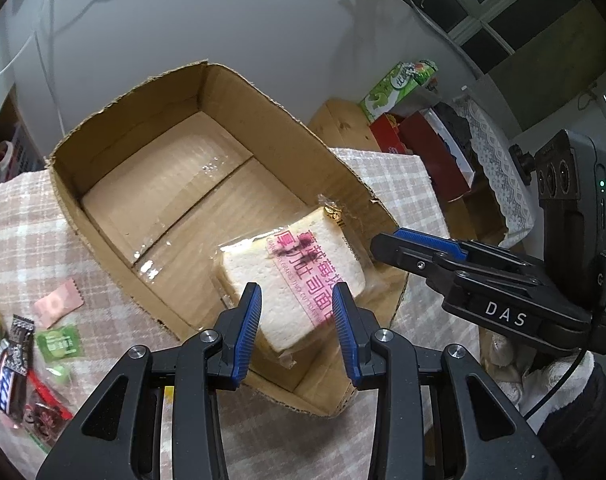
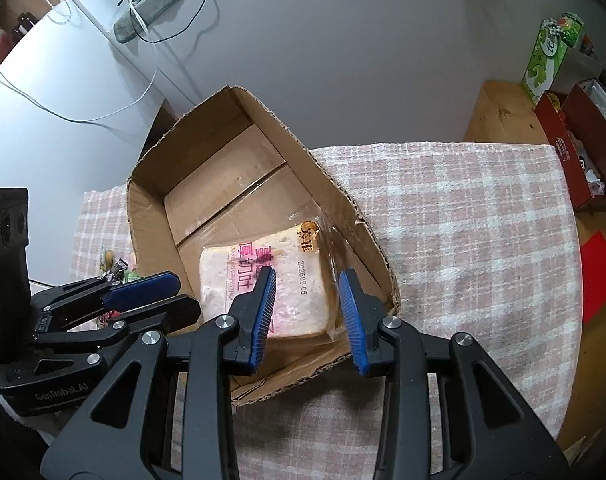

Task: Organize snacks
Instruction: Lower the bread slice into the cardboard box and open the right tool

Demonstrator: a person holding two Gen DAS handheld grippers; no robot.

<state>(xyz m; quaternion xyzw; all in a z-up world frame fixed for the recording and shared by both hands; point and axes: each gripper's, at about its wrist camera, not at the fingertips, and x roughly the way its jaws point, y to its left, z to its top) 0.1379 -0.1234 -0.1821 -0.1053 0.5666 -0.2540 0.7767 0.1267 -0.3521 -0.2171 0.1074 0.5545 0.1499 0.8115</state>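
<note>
Snacks are split between two places: a clear-wrapped slice of thick white toast with pink lettering (image 1: 299,280) lies flat inside the open brown cardboard box (image 1: 103,160), in the near corner against the right-hand wall, while a loose heap of small wrapped sweets (image 1: 27,356) sits on the pink-and-white checked tablecloth (image 1: 387,176) outside the box's left wall. That heap includes a dark chocolate bar wrapper, a green sachet and a pale pink sachet. The rest of the box floor is bare cardboard with a taped seam running across it. The left gripper (image 1: 297,312), black with ribbed blue pads, hovers above the near edge of the toast with its jaws partly spread; nothing is pinched between them and the pads do not touch the wrapper. The right gripper (image 2: 307,304), of the same build, hangs over the box's near right corner, likewise partly spread and empty, with the toast showing in the gap below it. In the left wrist view the right gripper reaches in from the right, its tip over the box's right wall. Beyond the table, a green-and-white carton (image 2: 547,56) and a red open box (image 2: 575,148) stand on a wooden surface (image 2: 499,112).
</note>
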